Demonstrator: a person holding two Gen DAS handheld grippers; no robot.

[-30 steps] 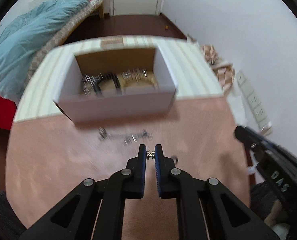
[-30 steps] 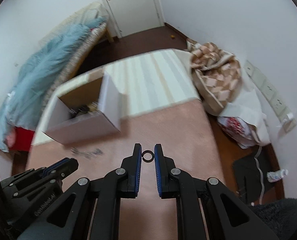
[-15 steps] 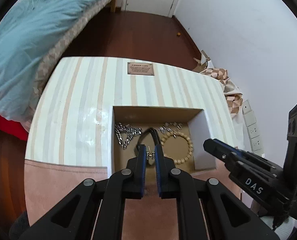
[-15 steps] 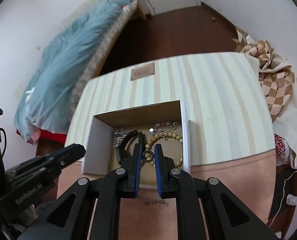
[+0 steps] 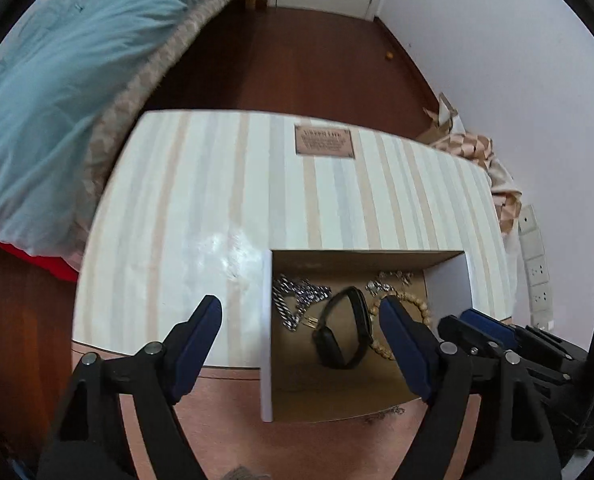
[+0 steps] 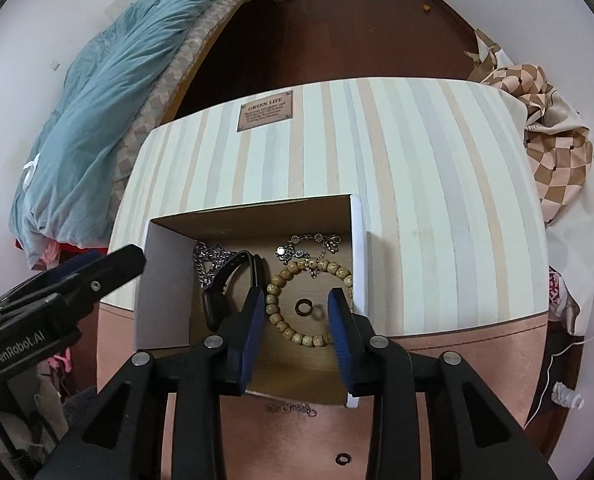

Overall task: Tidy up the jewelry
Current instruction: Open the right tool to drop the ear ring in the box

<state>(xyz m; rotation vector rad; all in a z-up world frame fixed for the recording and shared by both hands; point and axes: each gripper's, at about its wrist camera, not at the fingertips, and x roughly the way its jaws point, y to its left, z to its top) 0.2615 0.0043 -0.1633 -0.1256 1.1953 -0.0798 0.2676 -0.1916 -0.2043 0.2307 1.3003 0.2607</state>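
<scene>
An open white cardboard box [image 6: 165, 280] stands on the table and holds jewelry: a silver chain [image 6: 207, 262], a black band [image 6: 217, 300], a wooden bead bracelet [image 6: 281, 280], a small silver piece [image 6: 309, 240] and a dark ring [image 6: 303, 306] inside the bracelet. My right gripper [image 6: 297, 308] is open above the box, over the ring. My left gripper [image 5: 301, 320] is open wide above the box's left wall [image 5: 267, 320]; the black band [image 5: 343, 332] and chain [image 5: 297, 300] show between its fingers.
A thin chain [image 6: 293, 408] and a second dark ring [image 6: 342, 459] lie on the pink table surface in front of the box. A striped cloth [image 6: 417, 184] covers the far table. A bed with a blue quilt [image 6: 105, 108] is at left, a checkered cloth [image 6: 553, 148] at right.
Both grippers were shut on small pieces, carried them from the table to above the box, and have opened. The dark ring now lies in the box inside the bead bracelet.
</scene>
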